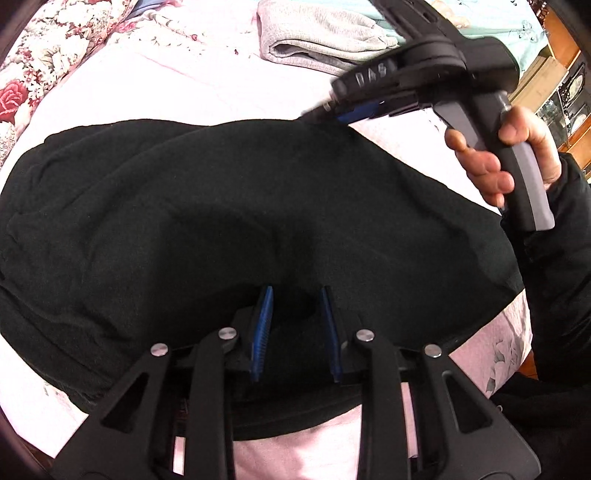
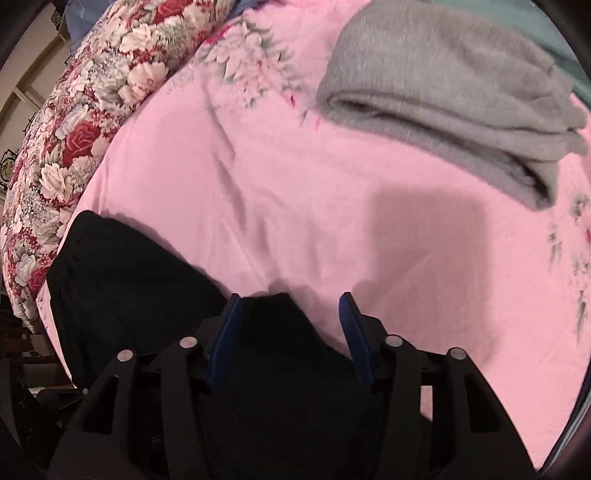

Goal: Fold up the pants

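Black pants point(image 1: 221, 206) lie folded in a broad heap on the pink bed sheet point(image 1: 155, 85). My left gripper point(image 1: 296, 288) hangs over their near edge, its blue pads point(image 1: 264, 325) apart with dark cloth lying between and below them. A hand point(image 1: 491, 162) holds my right gripper point(image 1: 317, 110), whose blurred tips are at the pants' far right edge. In the right wrist view my right gripper point(image 2: 291, 296) stands open, and a corner of the black pants point(image 2: 273, 332) lies between the pads, leaving a gap to the right one.
A folded grey garment point(image 2: 443, 92) lies on the sheet point(image 2: 295, 177) at the back right, also seen as the grey garment point(image 1: 317, 33). A floral quilt point(image 2: 92, 129) runs along the left side. Wooden furniture point(image 1: 554, 74) stands beyond the bed at the right.
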`<action>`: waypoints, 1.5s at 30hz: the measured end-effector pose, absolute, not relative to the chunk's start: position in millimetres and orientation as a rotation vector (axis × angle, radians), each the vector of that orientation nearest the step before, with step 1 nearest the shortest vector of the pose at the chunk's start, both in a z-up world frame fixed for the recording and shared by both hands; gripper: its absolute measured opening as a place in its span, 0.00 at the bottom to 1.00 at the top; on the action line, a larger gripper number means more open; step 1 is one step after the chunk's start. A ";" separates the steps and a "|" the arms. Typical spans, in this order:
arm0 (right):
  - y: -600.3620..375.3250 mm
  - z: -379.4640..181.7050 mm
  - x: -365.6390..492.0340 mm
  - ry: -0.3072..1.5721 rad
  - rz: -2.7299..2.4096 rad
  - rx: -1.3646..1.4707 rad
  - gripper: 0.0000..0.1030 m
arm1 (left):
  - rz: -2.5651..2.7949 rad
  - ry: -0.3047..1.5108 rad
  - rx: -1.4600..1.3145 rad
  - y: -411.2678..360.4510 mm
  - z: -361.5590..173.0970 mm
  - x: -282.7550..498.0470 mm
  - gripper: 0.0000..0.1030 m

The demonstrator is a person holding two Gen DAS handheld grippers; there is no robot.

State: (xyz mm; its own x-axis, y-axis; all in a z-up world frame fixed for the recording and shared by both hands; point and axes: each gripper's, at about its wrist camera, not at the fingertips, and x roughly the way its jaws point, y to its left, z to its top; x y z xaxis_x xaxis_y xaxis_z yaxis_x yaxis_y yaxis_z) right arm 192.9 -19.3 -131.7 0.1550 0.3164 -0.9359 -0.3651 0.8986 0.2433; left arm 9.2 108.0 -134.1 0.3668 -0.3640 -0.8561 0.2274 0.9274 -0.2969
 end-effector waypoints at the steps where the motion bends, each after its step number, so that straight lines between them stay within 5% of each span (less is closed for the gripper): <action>1: -18.4 -136.3 191.8 1.344 0.509 -0.038 0.40 | -0.381 1.136 -0.135 106.9 -134.5 11.6 0.25; 2: -13.9 -135.6 184.4 1.352 0.525 -0.041 0.11 | -0.380 1.141 -0.136 107.4 -133.2 12.2 0.25; 3: -11.7 -136.7 180.0 1.356 0.533 -0.061 0.02 | -0.378 1.146 -0.138 107.9 -132.8 11.3 0.25; 8: -4.5 -110.4 175.9 1.206 0.470 -0.100 0.01 | -0.363 1.161 -0.135 106.0 -133.3 9.9 0.25; 16: -6.6 -144.5 192.2 1.253 0.487 -0.087 0.04 | -0.358 1.184 -0.098 95.2 -127.1 19.5 0.29; 18: -14.2 -132.1 192.3 1.255 0.455 -0.066 0.24 | -0.370 1.158 -0.112 95.8 -111.2 31.3 0.30; 20: -30.6 -106.1 183.4 1.197 0.454 -0.038 0.28 | -0.392 1.128 -0.128 92.9 -96.4 46.7 0.37; 21: -39.9 -88.1 174.3 1.155 0.455 -0.041 0.43 | -0.410 1.126 -0.151 90.1 -92.0 58.7 0.39; 23: -56.5 -65.5 155.3 1.103 0.442 -0.040 0.49 | -0.424 1.150 -0.197 81.9 -92.6 86.8 0.39; 28: -102.5 -74.8 92.1 1.163 0.431 0.024 0.49 | -0.439 1.265 -0.204 48.1 -127.7 152.6 0.09; 29: -105.1 -82.1 75.5 1.172 0.462 0.034 0.42 | -0.427 1.294 -0.202 42.4 -139.1 164.6 0.09; 30: -105.2 -90.2 57.2 1.186 0.502 0.046 0.23 | -0.415 1.307 -0.199 39.1 -147.4 172.5 0.05; 32: -99.1 -103.6 25.8 1.208 0.550 0.070 0.12 | -0.417 1.297 -0.199 39.1 -150.4 180.0 0.05; 43: -38.5 -142.8 -17.4 1.272 0.604 -0.011 0.14 | -0.471 1.241 -0.238 47.4 -152.8 173.7 0.05; 45: -45.1 -138.5 -15.5 1.268 0.584 0.046 0.28 | -0.475 1.241 -0.247 49.3 -152.5 172.4 0.05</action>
